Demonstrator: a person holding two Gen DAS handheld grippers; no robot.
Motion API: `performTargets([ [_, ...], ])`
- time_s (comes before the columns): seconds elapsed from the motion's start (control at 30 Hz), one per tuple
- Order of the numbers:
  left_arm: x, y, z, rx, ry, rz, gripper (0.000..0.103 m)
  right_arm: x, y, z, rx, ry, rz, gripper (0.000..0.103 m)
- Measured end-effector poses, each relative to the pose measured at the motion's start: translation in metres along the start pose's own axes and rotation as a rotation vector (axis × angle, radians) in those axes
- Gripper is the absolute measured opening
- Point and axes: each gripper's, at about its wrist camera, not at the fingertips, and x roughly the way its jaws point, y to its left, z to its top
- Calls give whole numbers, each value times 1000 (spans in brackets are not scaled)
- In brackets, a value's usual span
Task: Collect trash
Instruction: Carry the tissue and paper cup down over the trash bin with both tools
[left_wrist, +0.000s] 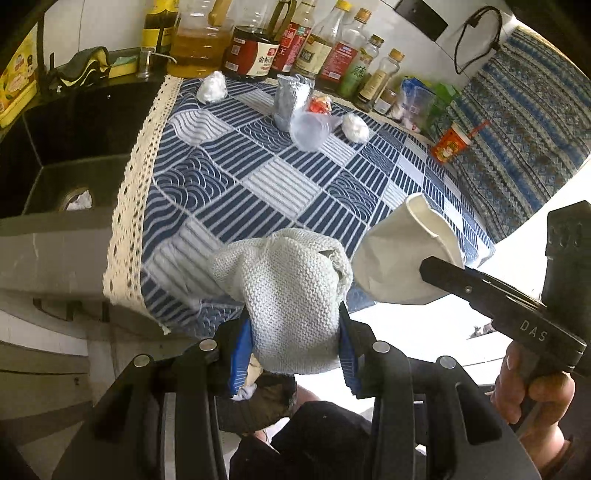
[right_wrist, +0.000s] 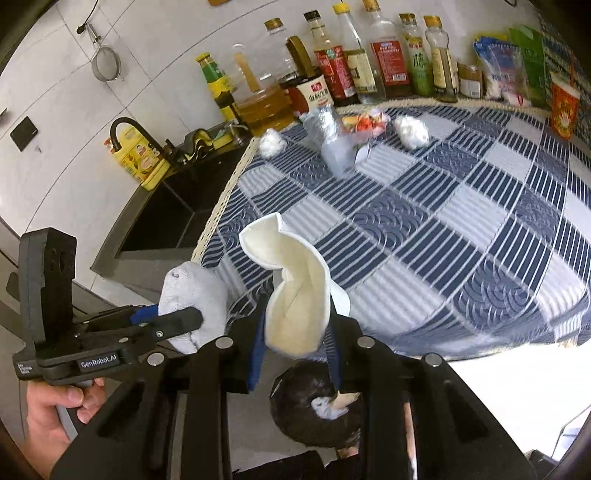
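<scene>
With the left gripper (left_wrist: 295, 332) jaws clamped on a knitted cloth (left_wrist: 291, 295) and the right gripper (right_wrist: 295, 332) jaws clamped on a crushed paper cup (right_wrist: 295, 291) above the bin (right_wrist: 314, 406), an off-centre release risks missing it.

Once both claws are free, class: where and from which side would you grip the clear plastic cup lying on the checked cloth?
Probably grip the clear plastic cup across its side wall near the open mouth, coming from the near side. It lies tipped over with its mouth facing the near edge, and the silver pouch and red wrapper crowd its far end.
</scene>
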Motion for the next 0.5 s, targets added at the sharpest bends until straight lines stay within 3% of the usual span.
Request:
performTargets([
  [0.5, 20, 22, -56, -66, 79, -8, 38, 28, 5, -48, 28, 112, 10, 29],
])
